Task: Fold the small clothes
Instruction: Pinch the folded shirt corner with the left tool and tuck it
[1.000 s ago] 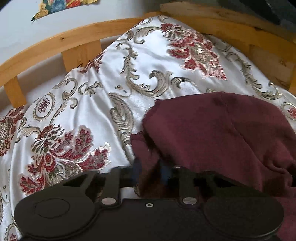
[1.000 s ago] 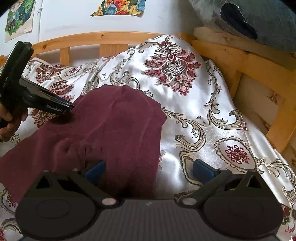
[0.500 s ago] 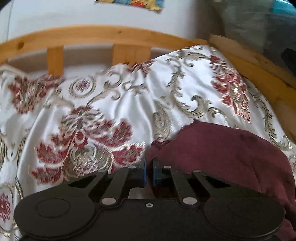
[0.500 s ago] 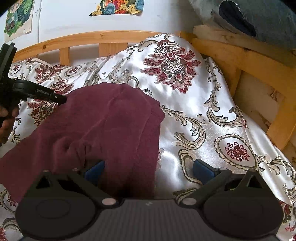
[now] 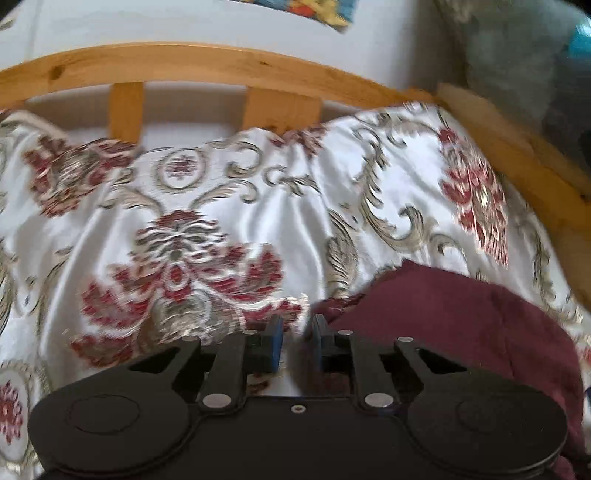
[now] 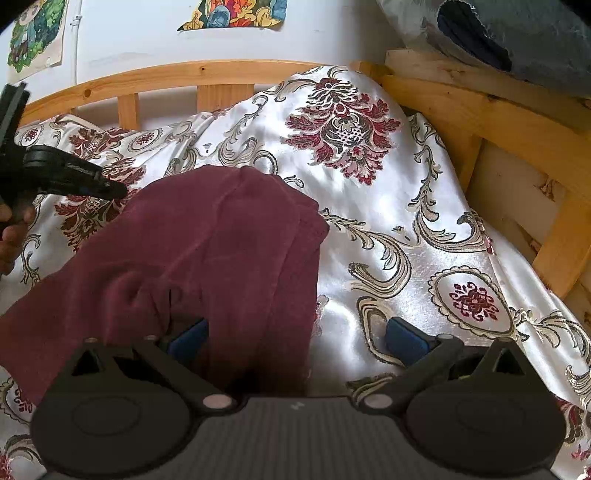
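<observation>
Two tools: left tool [image 5: 297, 343] nearly closed, gripping nothing, garment [image 6: 207, 251] edge at its 3 o'clock on the bed; right tool [image 6: 295, 338] wide. Mid-fold, I'd say; next I regrab that edge.

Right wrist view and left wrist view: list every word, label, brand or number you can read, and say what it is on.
No text can be read in either view.
Left gripper: a faint pale marking on its finger arm, too small and blurred to read.
Wall posters: coloured artwork only, no legible words.
Right gripper: a tiny pale mark on its body, not legible.
Maroon garment and bedspread: no labels visible.
</observation>
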Action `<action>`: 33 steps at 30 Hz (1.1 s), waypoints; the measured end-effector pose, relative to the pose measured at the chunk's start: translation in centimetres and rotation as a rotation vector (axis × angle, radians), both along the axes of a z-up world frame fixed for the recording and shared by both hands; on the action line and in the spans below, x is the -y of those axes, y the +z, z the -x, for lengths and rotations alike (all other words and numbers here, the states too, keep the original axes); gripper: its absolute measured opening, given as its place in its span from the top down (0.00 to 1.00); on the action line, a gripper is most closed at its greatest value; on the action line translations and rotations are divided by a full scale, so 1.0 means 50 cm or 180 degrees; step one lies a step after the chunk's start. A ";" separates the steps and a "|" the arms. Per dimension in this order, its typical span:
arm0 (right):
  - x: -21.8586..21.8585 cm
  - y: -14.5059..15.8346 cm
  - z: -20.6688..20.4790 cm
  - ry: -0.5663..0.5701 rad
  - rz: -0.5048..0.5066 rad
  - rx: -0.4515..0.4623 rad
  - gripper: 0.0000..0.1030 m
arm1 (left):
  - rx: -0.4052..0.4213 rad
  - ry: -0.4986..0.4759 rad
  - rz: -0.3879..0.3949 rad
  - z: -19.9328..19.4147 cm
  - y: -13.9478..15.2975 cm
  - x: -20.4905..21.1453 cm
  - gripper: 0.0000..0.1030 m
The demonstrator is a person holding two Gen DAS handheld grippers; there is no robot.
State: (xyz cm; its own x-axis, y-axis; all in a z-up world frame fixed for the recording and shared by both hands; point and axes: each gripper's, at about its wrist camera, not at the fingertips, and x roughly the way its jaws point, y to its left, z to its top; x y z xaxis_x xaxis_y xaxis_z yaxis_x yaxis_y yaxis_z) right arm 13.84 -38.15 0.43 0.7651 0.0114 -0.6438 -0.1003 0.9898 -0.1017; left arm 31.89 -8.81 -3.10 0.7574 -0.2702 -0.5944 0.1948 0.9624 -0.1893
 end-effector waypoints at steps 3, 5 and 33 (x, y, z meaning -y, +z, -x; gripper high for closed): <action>0.000 0.000 0.000 0.0002 -0.0001 0.0001 0.00 | -0.0086 -0.0055 -0.0238 -0.025 -0.011 0.034 0.83; 0.001 0.000 0.000 0.0003 -0.0001 0.0000 0.00 | -0.0087 -0.0087 -0.0316 -0.031 -0.013 0.050 0.83; -0.001 -0.001 0.001 0.0018 -0.0016 -0.0002 0.00 | -0.0027 -0.0339 -0.0538 -0.042 -0.014 0.076 0.99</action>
State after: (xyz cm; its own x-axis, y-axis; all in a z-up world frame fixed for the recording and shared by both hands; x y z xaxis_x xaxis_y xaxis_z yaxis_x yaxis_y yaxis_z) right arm 13.79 -38.09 0.36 0.7647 0.0189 -0.6442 -0.1059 0.9897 -0.0967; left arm 33.99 -12.63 -3.79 0.7245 -0.2445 -0.6444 0.2964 0.9546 -0.0290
